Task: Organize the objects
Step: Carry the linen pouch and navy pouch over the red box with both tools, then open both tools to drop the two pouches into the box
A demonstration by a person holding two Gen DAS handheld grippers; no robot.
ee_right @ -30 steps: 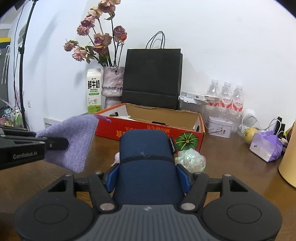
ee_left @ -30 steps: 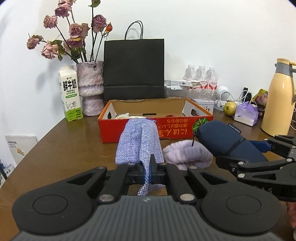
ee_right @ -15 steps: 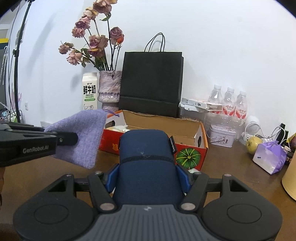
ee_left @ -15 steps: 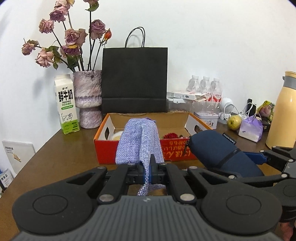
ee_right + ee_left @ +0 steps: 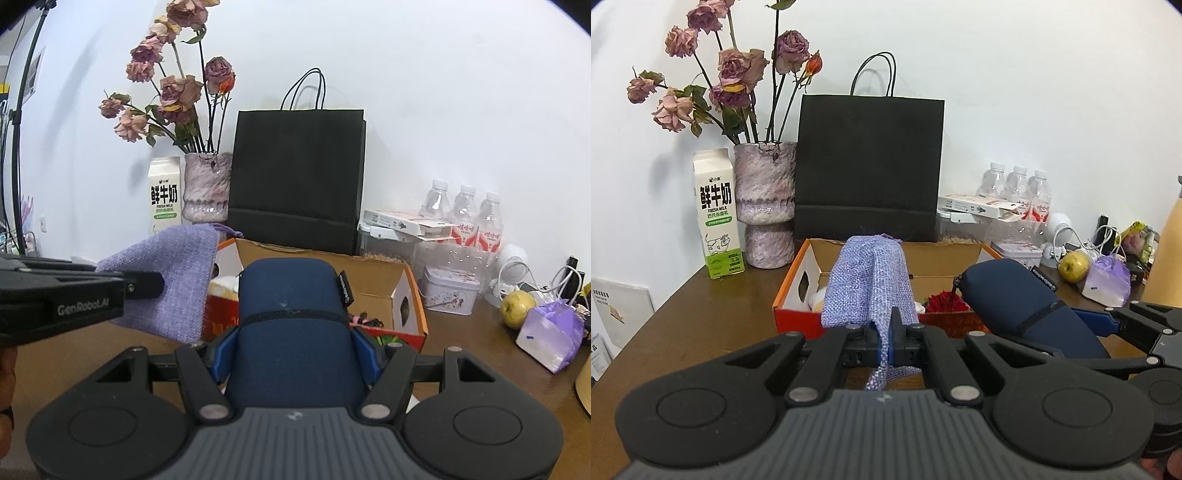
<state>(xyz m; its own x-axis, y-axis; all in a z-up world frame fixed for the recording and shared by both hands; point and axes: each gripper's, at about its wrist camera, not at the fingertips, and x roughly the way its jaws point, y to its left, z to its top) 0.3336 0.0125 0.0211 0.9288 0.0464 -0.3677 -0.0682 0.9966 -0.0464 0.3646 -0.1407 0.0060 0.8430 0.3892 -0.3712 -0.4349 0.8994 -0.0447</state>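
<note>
My left gripper (image 5: 886,341) is shut on a purple woven pouch (image 5: 871,280) and holds it in the air in front of the open orange cardboard box (image 5: 792,280). It also shows in the right wrist view (image 5: 173,284), at the left. My right gripper (image 5: 293,347) is shut on a dark blue zip case (image 5: 291,317), also lifted near the box (image 5: 410,295). The case shows at the right of the left wrist view (image 5: 1015,299). The box holds a red flower (image 5: 945,301) and a pale item.
A black paper bag (image 5: 868,166) stands behind the box. A milk carton (image 5: 718,210) and a vase of dried roses (image 5: 764,203) stand at the back left. Water bottles (image 5: 465,210), a tin (image 5: 450,290), an apple (image 5: 517,302) and a purple bag (image 5: 550,332) fill the right.
Both grippers have risen and moved toward the box with their loads. The fluffy lilac item on the table has dropped out of view.
</note>
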